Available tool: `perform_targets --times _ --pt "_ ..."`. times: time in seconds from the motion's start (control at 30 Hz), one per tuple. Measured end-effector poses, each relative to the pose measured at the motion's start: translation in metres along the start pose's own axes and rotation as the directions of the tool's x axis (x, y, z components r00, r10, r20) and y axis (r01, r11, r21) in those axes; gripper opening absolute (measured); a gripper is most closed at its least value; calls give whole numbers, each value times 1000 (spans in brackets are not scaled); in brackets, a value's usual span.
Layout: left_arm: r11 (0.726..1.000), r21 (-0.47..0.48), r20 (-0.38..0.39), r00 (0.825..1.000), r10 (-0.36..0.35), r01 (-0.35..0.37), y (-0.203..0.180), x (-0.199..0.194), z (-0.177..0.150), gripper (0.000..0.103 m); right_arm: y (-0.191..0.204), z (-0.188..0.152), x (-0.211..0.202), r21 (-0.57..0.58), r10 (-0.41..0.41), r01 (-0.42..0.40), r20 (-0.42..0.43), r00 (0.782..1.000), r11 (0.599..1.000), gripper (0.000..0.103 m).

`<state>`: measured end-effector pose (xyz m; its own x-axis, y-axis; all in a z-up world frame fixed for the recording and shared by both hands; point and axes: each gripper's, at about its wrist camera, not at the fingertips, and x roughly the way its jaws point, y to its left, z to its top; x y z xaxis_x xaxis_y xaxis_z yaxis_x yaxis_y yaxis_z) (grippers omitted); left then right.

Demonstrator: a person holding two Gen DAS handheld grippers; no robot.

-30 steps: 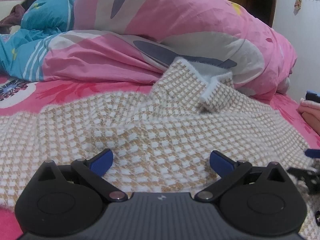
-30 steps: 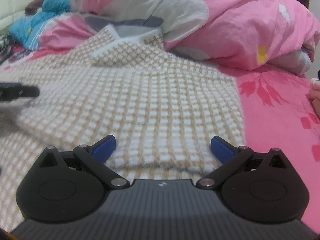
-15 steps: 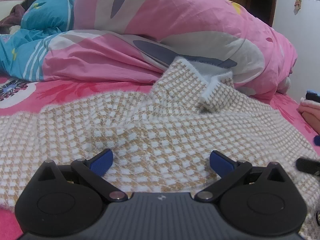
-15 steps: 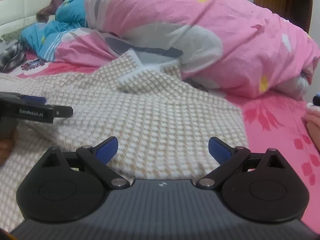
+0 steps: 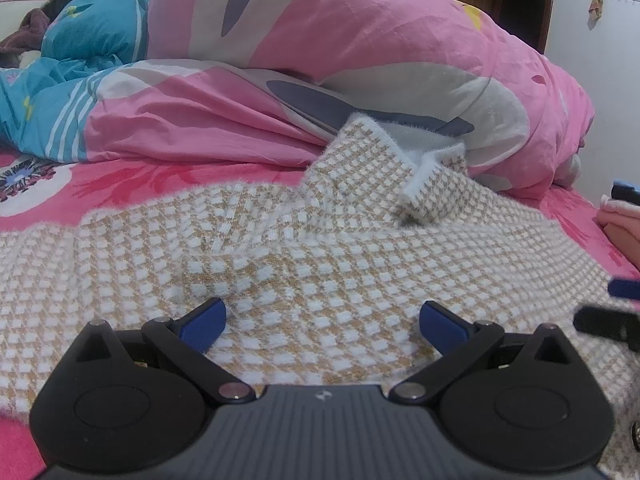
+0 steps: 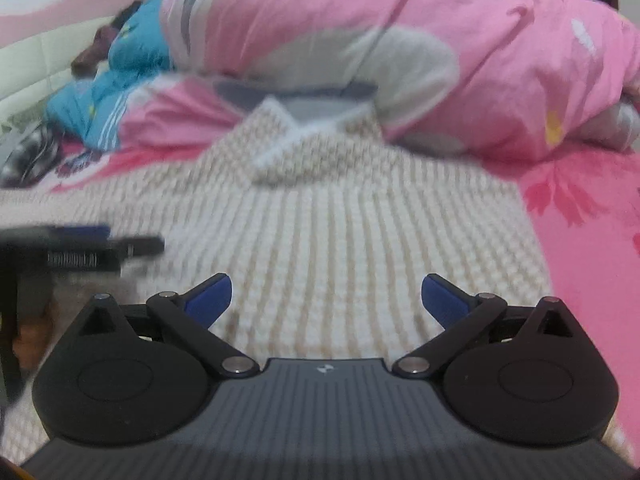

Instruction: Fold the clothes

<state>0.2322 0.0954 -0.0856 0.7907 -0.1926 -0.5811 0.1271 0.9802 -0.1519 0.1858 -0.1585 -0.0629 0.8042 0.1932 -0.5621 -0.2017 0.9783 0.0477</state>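
A tan-and-white checked knit sweater [image 5: 320, 248] lies spread on the pink bed [image 5: 132, 184], collar toward the duvet [image 5: 360, 60], directly ahead of the left gripper [image 5: 322, 322] and right gripper [image 6: 326, 298], both fingers spread, holding nothing

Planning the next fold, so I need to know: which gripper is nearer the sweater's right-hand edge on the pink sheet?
Right. The right gripper hovers over the sweater close to that edge; the left gripper sits further in, over its middle.
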Motion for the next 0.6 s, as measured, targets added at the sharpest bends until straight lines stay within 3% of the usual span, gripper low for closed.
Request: perform_targets --times 0.07,0.17,0.6 --pt "1000 -2 1 1000 -1 1 0 0 0 103 0 3 11 -10 -23 23 -5 1000 1000 102" --pt "1000 -2 2 1000 -1 1 -1 0 0 103 -5 -9 43 26 -35 38 -84 996 999 102" --pt "999 37 2 1000 25 -25 -6 -1 -2 103 -7 -18 48 47 -24 25 -20 1000 999 102"
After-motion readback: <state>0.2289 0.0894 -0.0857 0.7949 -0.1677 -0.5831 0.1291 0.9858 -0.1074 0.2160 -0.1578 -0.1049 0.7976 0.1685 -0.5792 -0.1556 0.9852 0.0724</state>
